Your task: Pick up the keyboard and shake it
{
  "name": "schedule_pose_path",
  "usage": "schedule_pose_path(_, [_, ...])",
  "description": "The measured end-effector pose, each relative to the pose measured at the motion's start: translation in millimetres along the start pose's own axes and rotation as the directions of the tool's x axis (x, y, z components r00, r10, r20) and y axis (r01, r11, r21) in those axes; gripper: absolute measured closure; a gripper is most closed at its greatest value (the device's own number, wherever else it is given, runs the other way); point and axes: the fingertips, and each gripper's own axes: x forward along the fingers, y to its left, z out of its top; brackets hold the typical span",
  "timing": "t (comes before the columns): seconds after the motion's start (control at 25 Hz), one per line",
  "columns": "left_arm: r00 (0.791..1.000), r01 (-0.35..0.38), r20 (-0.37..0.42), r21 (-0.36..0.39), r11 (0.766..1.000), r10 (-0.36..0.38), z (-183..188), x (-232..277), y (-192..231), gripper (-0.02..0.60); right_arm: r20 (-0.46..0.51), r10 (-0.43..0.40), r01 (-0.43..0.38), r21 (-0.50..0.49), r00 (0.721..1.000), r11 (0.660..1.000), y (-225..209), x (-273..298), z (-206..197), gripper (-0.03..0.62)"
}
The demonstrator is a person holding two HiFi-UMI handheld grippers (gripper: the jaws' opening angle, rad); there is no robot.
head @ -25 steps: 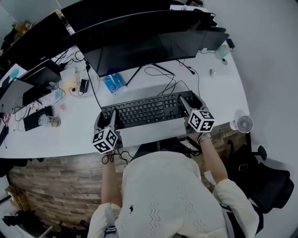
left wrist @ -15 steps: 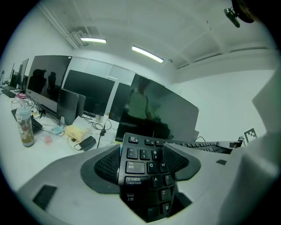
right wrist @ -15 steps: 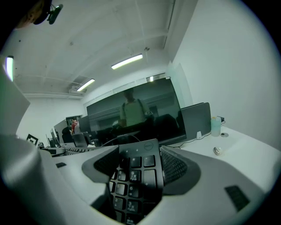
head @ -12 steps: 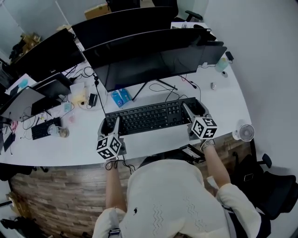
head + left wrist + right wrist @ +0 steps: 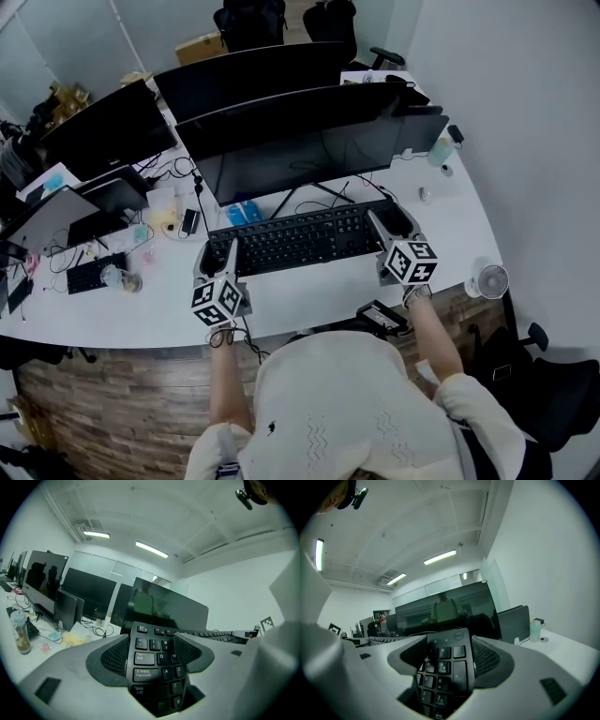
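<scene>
Head view shows a person holding a black keyboard (image 5: 295, 239) by its two short ends. It is over the front part of a white desk (image 5: 450, 202), near the front edge and just in front of a big dark monitor (image 5: 309, 141). Whether it touches the desk cannot be told.

The left gripper (image 5: 217, 251) is at the keyboard's left end. In the left gripper view, the left gripper (image 5: 152, 651) has its two dark pads (image 5: 115, 656) pressed on the keyboard (image 5: 154, 660), one on each side of the keys by Tab and Caps Lock.

The right gripper (image 5: 392, 217) is at the keyboard's right end. In the right gripper view, the right gripper (image 5: 450, 660) pinches the number-key end of the keyboard (image 5: 447, 667) between its pads (image 5: 487, 658).

A small white fan (image 5: 491, 279) sits at the desk's front right corner. A pale bottle (image 5: 438, 150) stands near the back right edge. A small keyboard (image 5: 89, 274) lies far to the left, well apart from the big one.
</scene>
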Motion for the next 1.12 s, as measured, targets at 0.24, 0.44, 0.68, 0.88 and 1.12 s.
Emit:
schedule_pose_path(0.24, [0.998, 0.014, 0.063, 0.021, 1.0, -0.016, 30.5, 0.3, -4.7, 0.293, 0.068, 0.015, -0.013, -0.018, 0.998, 1.0, 8.7, -0.6, 30.0, 0.299])
schedule_pose_path(0.44, [0.992, 0.026, 0.123, 0.032, 0.999, -0.029, 57.9, -1.9, -7.2, 0.293, 0.129, 0.035, -0.029, -0.046, 0.991, 0.999, 18.6, -0.4, 58.6, 0.299])
schedule_pose_path(0.68, [0.984, 0.027, 0.174, 0.051, 0.998, -0.035, 84.0, -4.7, -10.3, 0.293, 0.183, 0.055, -0.044, -0.065, 0.982, 0.997, 27.6, 0.0, 84.4, 0.299])
schedule_pose_path(0.88, [0.974, 0.019, 0.224, 0.072, 0.997, -0.035, 106.4, -10.9, -13.9, 0.291, 0.227, 0.066, -0.049, -0.078, 0.972, 0.996, 36.5, -3.2, 103.6, 0.299])
schedule_pose_path(1.12, [0.951, 0.031, 0.302, 0.106, 0.994, -0.062, 144.3, -21.8, -22.4, 0.291, 0.302, 0.088, -0.06, -0.102, 0.949, 0.993, 50.6, -14.2, 139.6, 0.299])
